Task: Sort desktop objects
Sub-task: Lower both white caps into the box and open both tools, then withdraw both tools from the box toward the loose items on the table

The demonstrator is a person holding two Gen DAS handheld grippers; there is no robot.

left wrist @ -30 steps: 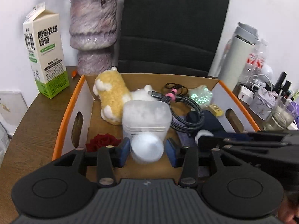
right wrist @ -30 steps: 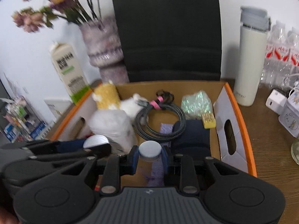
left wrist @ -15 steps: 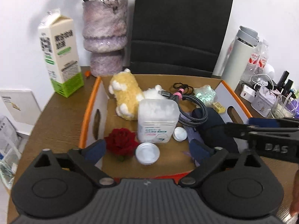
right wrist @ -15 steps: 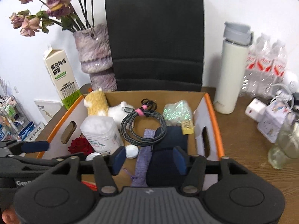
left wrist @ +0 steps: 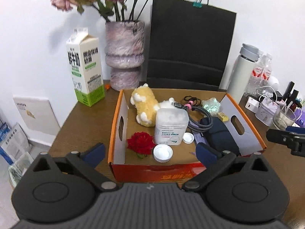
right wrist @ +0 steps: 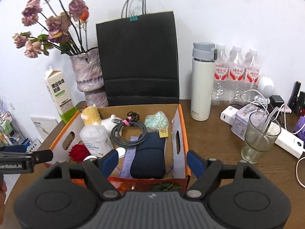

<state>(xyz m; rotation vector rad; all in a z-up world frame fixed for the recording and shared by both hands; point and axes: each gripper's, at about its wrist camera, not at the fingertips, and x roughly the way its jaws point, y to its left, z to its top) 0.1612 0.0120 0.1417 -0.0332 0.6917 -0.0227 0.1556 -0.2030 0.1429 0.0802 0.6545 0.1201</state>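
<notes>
From the left wrist view, the left gripper (left wrist: 150,153) is empty, its fingers (left wrist: 94,151) spread wide and widening a little further; nothing sits between them but the near wall of the cardboard box (left wrist: 152,171). Beyond and below lie the box's contents: a large white cap (left wrist: 163,153) on the box floor just past the near wall, a red rose (left wrist: 141,143) to its left, a cotton-swab tub (left wrist: 170,128) upright behind it, and a small white cap (left wrist: 188,137) beside the tub's right foot. The large cap lies almost dead ahead of this gripper, so I judge the left hand the nearer one for anything on that side.

From the right wrist view, the right gripper (right wrist: 152,162) is also empty, its jaws opening, its fingers (right wrist: 108,161) straddling the near right part of the box. A dark blue pouch (right wrist: 149,155) lies directly ahead, its long axis running away from the camera, on a lilac cloth (right wrist: 130,155). A coiled cable (right wrist: 129,134) rests behind it. On the tabletop (right wrist: 219,148) to the right, well apart from the box, stand a glass (right wrist: 259,137) and a small tin (right wrist: 244,122); the right hand is nearer to these.
</notes>
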